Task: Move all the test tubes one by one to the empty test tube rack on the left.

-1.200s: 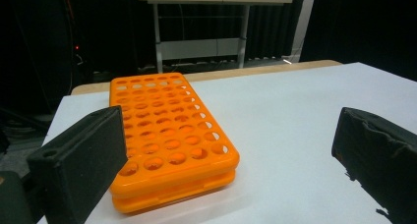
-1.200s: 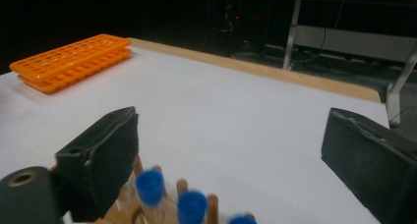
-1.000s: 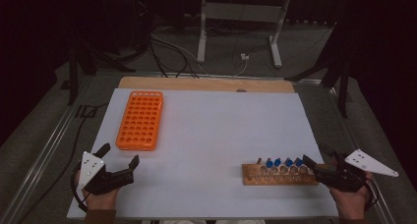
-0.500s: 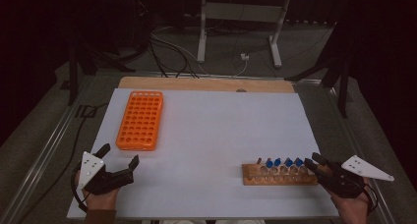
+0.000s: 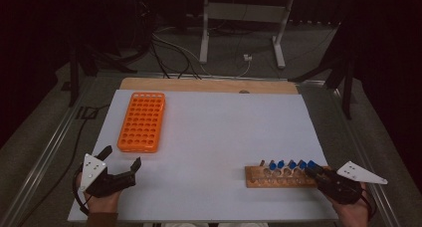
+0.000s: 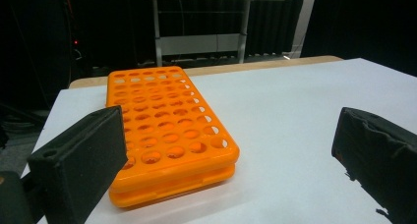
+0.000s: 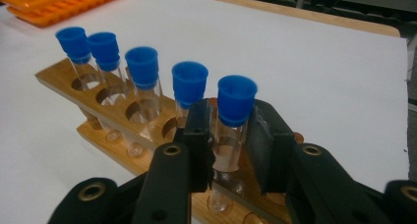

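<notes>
A wooden rack (image 5: 259, 179) (image 7: 59, 76) near the table's front right holds several clear tubes with blue caps (image 5: 291, 165). My right gripper (image 5: 312, 171) (image 7: 230, 145) reaches it from the right. Its jaws are closed on the glass of the end tube (image 7: 237, 98) (image 5: 312, 164), just below the cap, and the tube stands upright in its hole. An empty orange tube rack (image 5: 142, 121) (image 6: 167, 130) (image 7: 59, 3) lies at the left. My left gripper (image 5: 122, 156) (image 6: 226, 150) rests open in front of it, holding nothing.
A white sheet (image 5: 224, 127) covers the table, with a wooden strip (image 5: 209, 85) at its far edge. Beyond the table are a metal stand (image 5: 239, 18) and cables (image 5: 169, 48) on the dark floor.
My right gripper has moved left to the wooden rack and closed around the end tube. The left gripper has stayed put.
</notes>
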A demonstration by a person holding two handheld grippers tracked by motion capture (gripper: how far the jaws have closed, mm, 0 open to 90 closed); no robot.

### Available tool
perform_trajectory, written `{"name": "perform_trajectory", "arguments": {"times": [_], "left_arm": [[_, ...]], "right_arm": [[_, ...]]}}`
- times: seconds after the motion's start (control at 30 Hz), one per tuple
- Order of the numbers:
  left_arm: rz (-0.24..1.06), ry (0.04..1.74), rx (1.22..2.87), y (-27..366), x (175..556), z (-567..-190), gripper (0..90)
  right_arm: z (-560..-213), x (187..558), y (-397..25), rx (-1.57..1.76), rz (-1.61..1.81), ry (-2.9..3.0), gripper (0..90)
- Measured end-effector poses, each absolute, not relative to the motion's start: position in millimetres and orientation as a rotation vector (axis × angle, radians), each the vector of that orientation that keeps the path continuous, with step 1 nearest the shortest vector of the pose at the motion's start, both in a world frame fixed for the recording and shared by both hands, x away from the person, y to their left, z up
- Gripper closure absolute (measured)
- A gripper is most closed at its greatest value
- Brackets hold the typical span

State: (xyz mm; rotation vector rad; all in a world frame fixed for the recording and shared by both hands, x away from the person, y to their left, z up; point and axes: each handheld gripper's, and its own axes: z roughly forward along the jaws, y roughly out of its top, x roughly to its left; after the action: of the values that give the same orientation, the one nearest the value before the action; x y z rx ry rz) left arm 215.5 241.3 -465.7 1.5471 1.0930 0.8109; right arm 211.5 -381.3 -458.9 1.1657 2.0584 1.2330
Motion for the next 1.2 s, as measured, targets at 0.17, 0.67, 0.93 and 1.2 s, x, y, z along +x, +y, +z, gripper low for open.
{"name": "perform_trajectory", "arguments": {"times": [0.17, 0.67, 0.93, 1.2], "left_arm": [[0.813, 1.088, 1.549, 241, 215, -466, 1.2], [0.812, 1.087, 1.556, 240, 216, -466, 1.2], [0.810, 1.084, 1.559, 240, 216, -466, 1.2], [0.805, 1.088, 1.558, 240, 216, -465, 1.2]], "right_arm": [[-461, 213, -380, 1.166, 1.227, 2.066, 76.4], [-442, 209, -384, 1.149, 1.282, 2.034, 77.1], [-420, 209, -387, 1.129, 1.320, 2.002, 77.3], [-403, 211, -386, 1.109, 1.323, 2.012, 77.3]]}}
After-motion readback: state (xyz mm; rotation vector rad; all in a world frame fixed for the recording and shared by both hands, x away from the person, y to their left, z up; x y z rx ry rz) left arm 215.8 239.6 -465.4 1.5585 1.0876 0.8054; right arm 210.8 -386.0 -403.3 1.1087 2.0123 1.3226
